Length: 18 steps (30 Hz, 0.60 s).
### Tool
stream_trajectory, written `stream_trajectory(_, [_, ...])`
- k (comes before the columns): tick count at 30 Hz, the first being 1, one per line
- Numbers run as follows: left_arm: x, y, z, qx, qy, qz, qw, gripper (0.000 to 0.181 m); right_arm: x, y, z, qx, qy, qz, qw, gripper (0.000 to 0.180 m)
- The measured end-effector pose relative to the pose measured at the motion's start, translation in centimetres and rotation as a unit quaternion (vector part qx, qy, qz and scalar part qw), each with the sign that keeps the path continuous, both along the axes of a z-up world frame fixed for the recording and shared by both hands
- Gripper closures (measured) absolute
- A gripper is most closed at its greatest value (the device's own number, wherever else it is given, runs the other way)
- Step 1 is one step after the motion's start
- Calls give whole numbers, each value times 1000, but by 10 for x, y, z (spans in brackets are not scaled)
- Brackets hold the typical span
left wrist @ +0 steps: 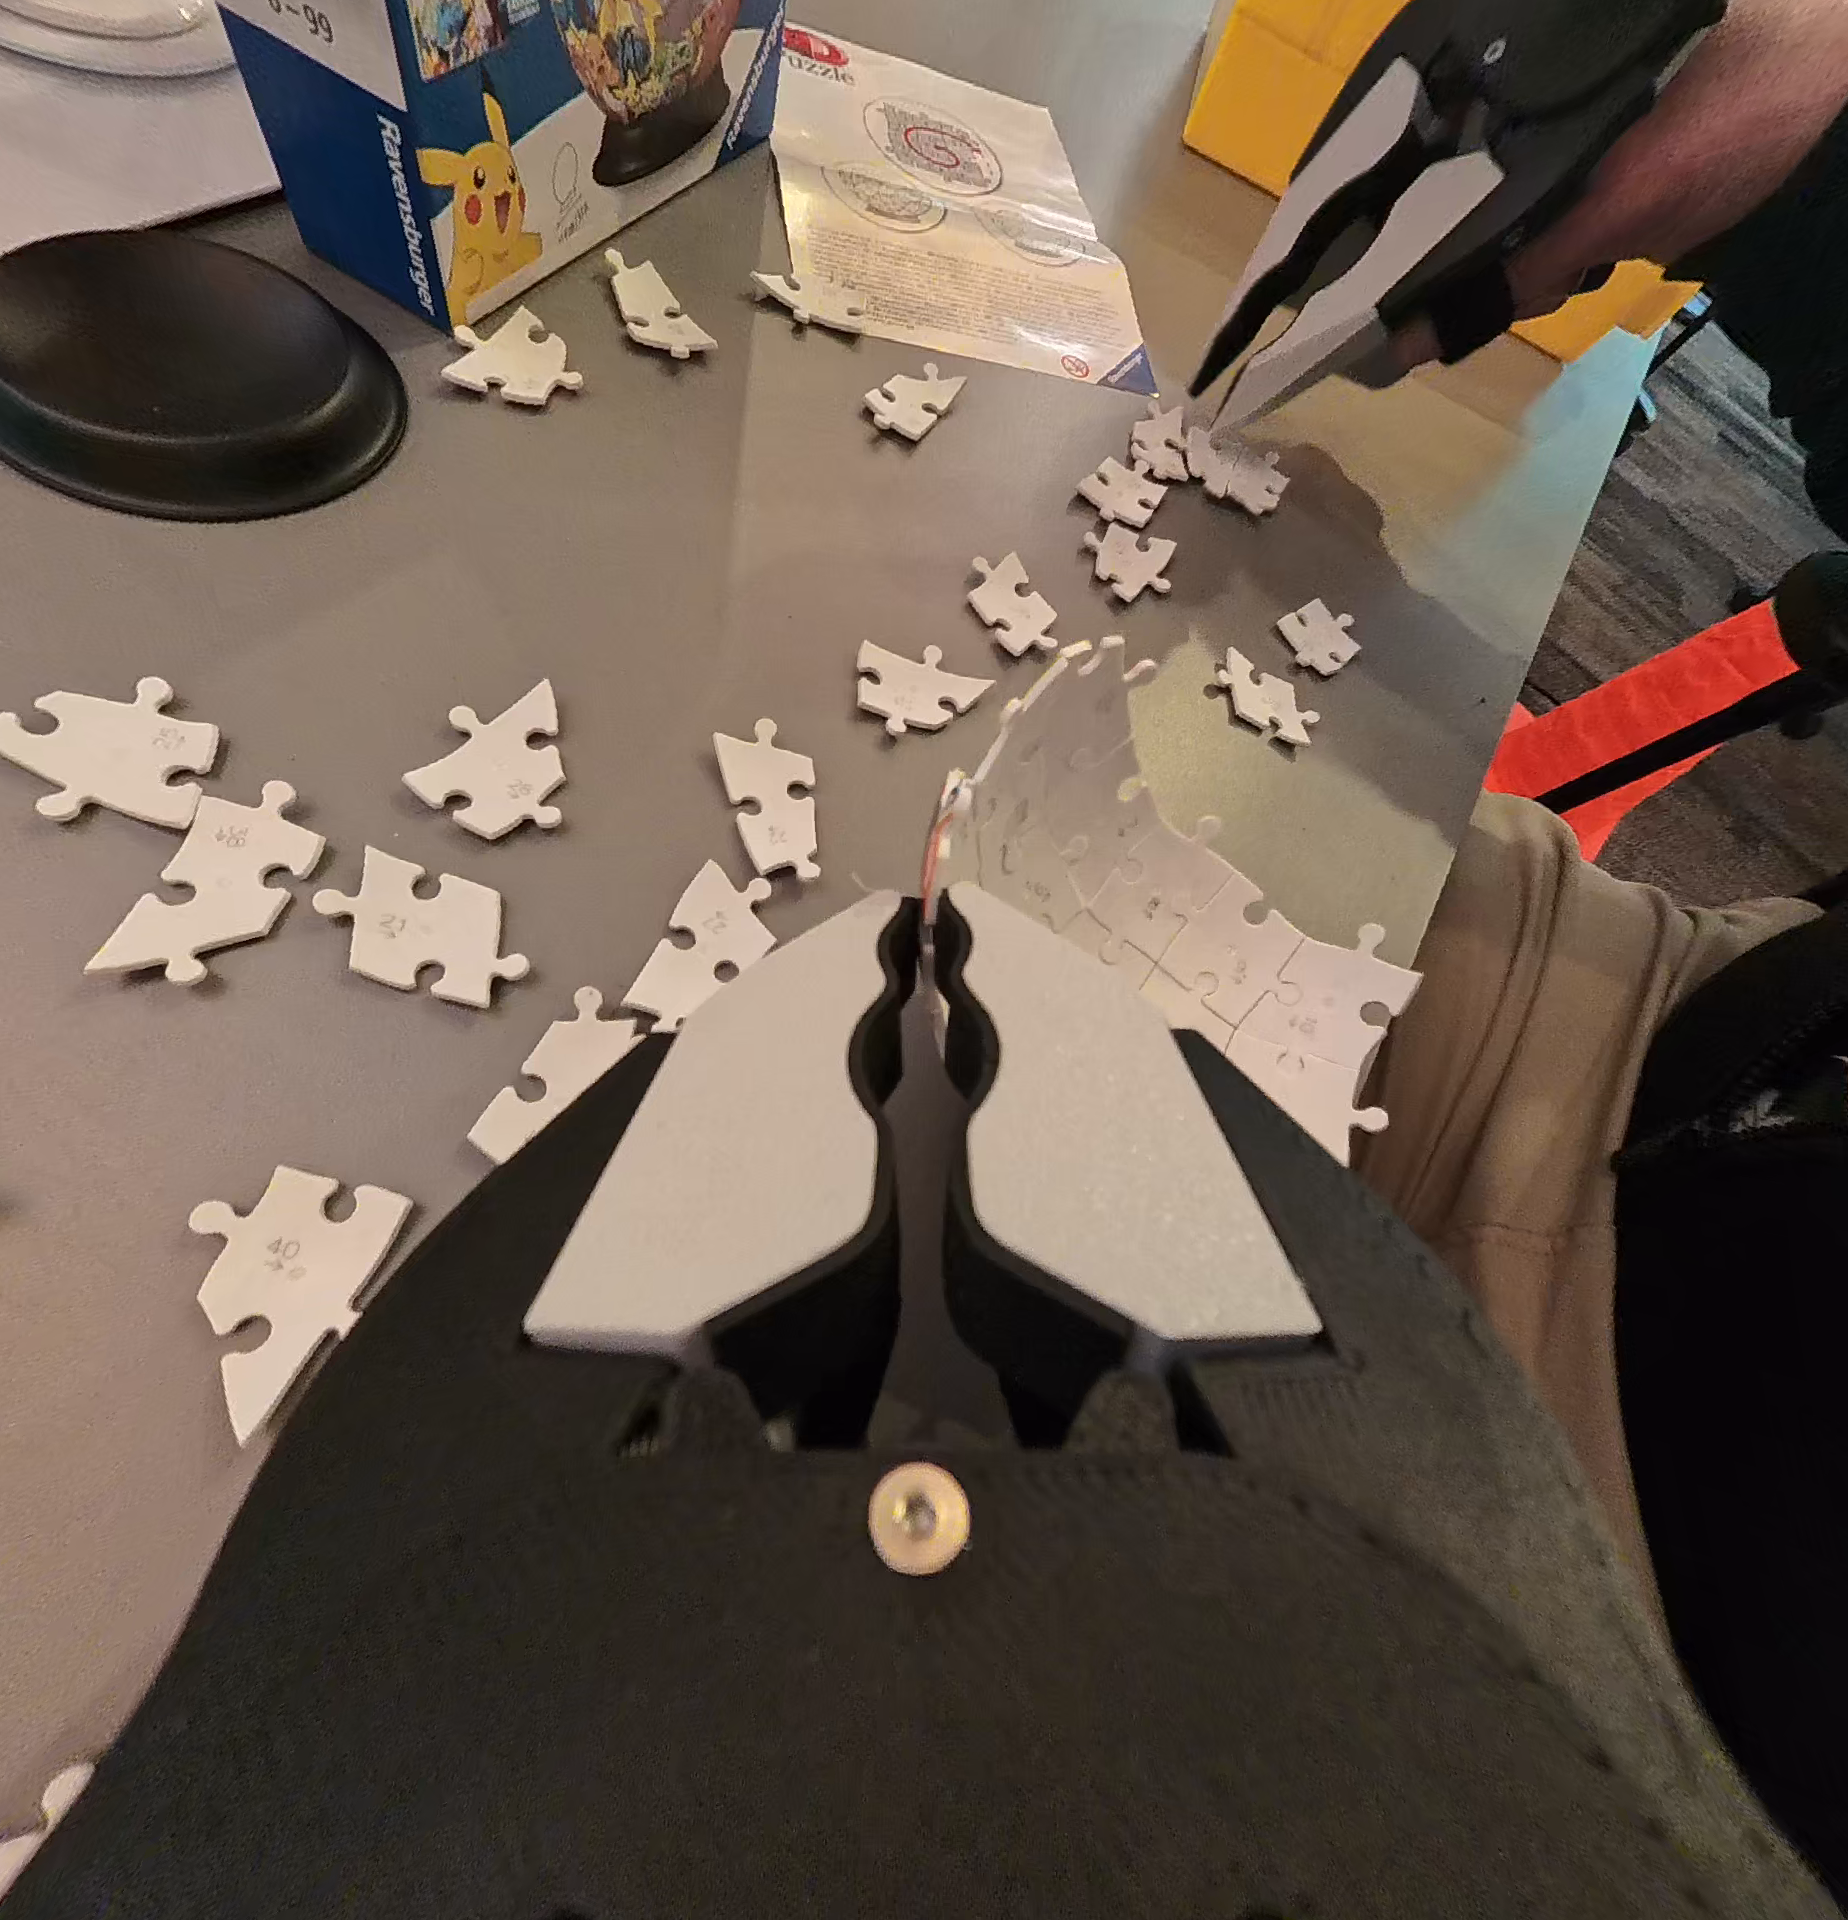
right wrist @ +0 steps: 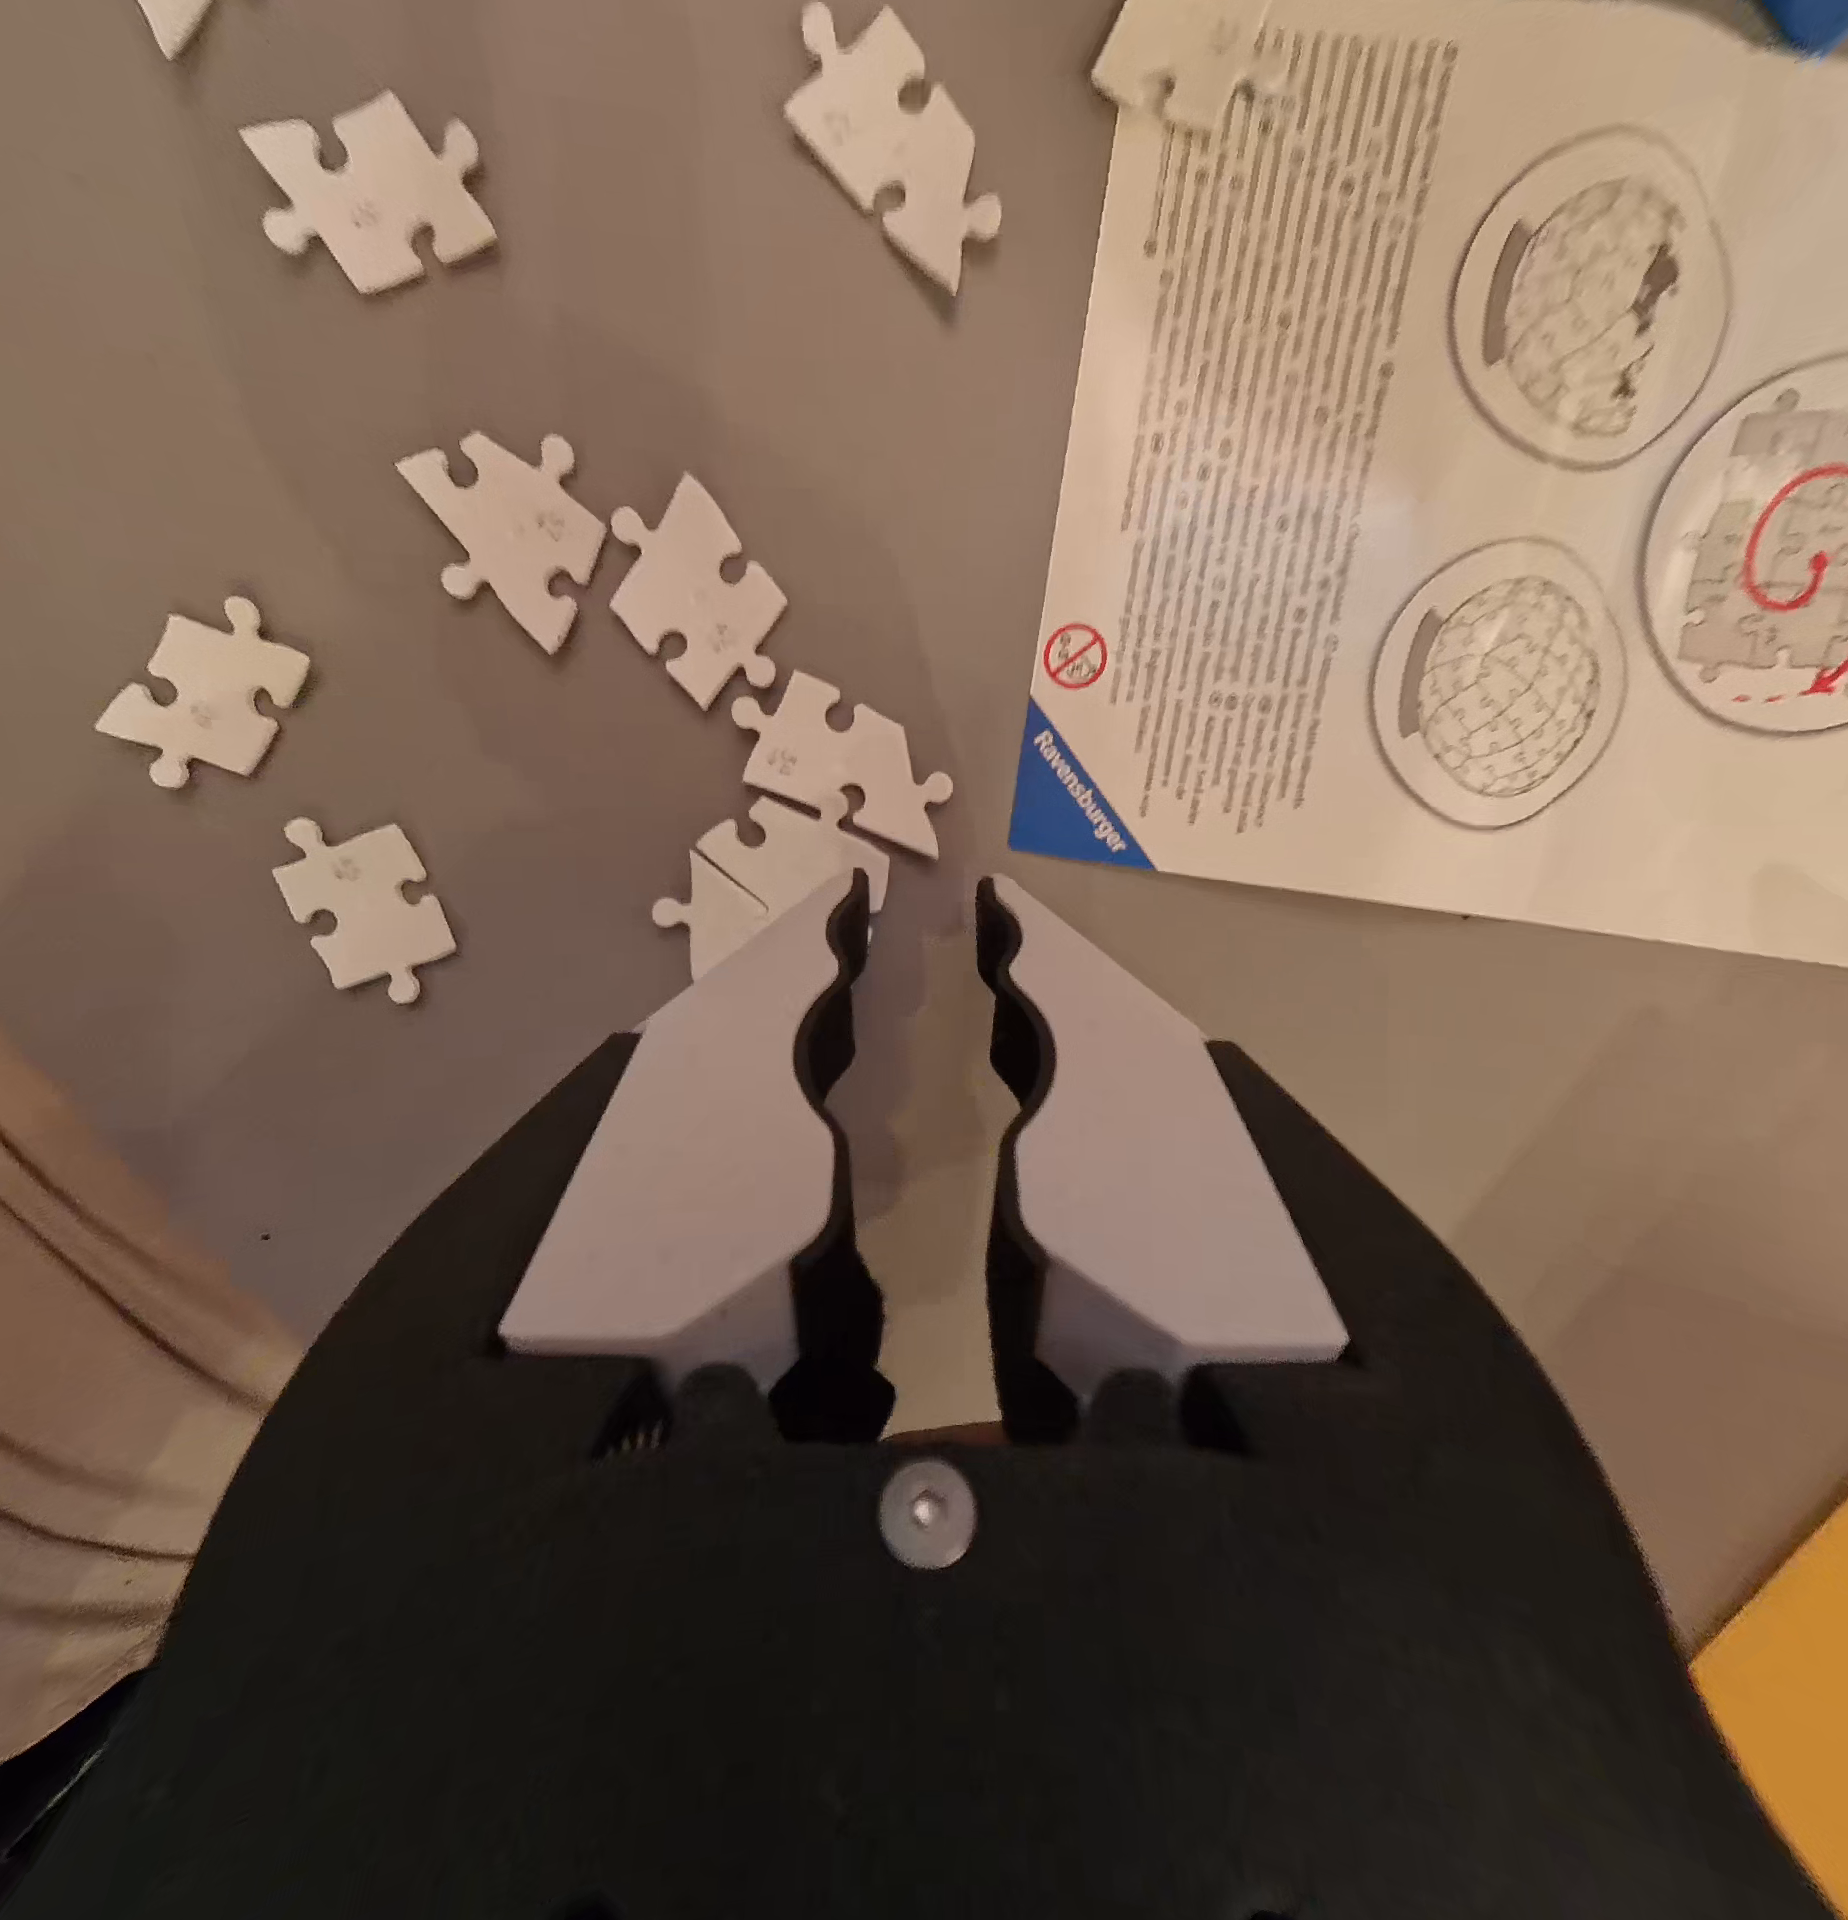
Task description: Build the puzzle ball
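Gripping the curved puzzle shell point(left wrist: 1200, 935) — left tongs point(left wrist: 930, 914) (right tongs point(right wrist: 920, 894) parted)

Loose puzzle pieces point(left wrist: 421, 925): white, faint grey numerals. Table point(left wrist: 608, 582): plain grey. Box point(left wrist: 484, 135), far left: blue and white, yellow cartoon figure. Stand point(left wrist: 172, 374): black. Instruction sheet point(right wrist: 1419, 520): white, blue corner, red spiral.

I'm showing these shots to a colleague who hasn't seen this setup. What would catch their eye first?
Probably the curved white shell of joined puzzle pieces, pinched at its edge by the left gripper. Next, the loose white puzzle pieces scattered over the grey table, and the open right gripper poised by a cluster of them beside the white instruction sheet.
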<state>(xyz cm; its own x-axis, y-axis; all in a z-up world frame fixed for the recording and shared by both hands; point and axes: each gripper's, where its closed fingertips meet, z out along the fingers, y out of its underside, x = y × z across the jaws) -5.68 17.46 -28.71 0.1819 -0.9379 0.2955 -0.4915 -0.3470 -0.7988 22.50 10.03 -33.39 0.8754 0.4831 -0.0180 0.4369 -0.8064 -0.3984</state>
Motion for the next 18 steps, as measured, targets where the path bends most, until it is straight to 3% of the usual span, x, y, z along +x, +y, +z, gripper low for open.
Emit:
stream_trajectory(6, [-7, 0, -1, 1, 4, 7, 1000, 178, -13, 18, 15, 44, 8, 16, 999, 161])
stream_trajectory(18, [-25, 2, -2, 1, 6, 24, 1000, 178, -39, 22, 19, 42, 31, 63, 997, 158])
